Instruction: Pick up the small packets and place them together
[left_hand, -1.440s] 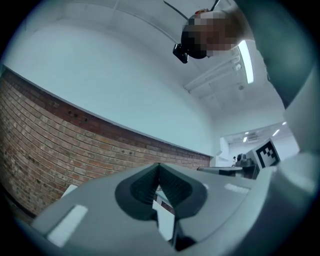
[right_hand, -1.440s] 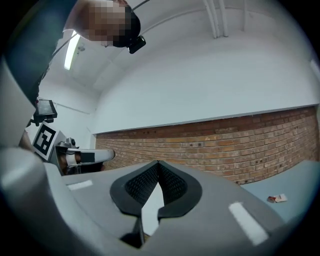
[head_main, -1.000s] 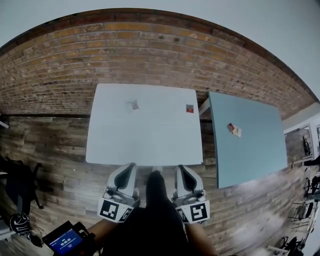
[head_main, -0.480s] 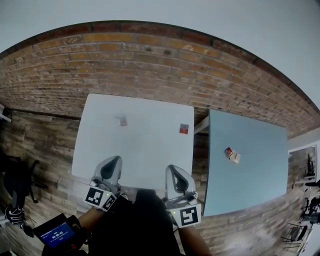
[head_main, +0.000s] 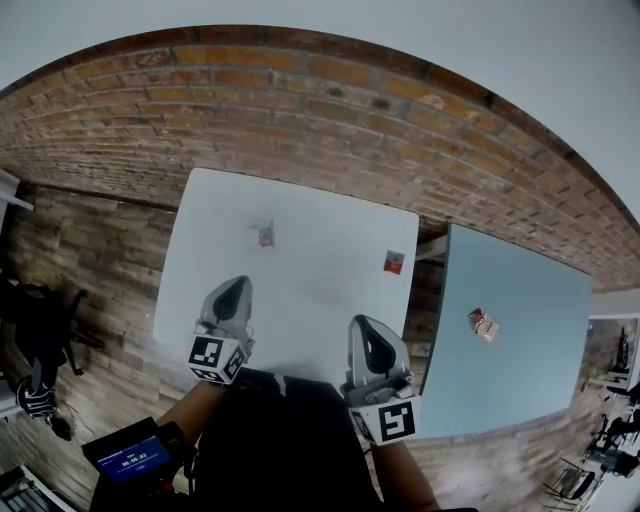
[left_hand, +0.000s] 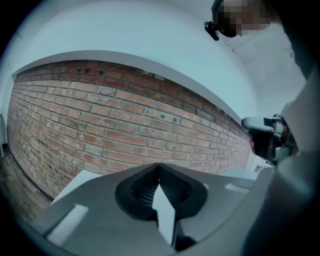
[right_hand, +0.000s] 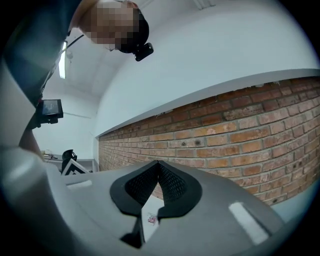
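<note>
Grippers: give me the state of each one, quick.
Left gripper: closed, holding nothing.
Right gripper: closed, holding nothing.

Your left gripper (head_main: 232, 288) and right gripper (head_main: 364, 328) were pale grey shells, each tapering to a rounded nose with a dark oval hollow. At the rear of each sat a cube (head_main: 216, 357) of black-and-white square markers. Seen close, the jaws wore black ribbed pads (left_hand: 141, 192) set in smooth grey plastic. You wore dark clothing (head_main: 270, 440), and a black device (head_main: 128, 462) with a blue-lit screen showed by your left arm
</note>
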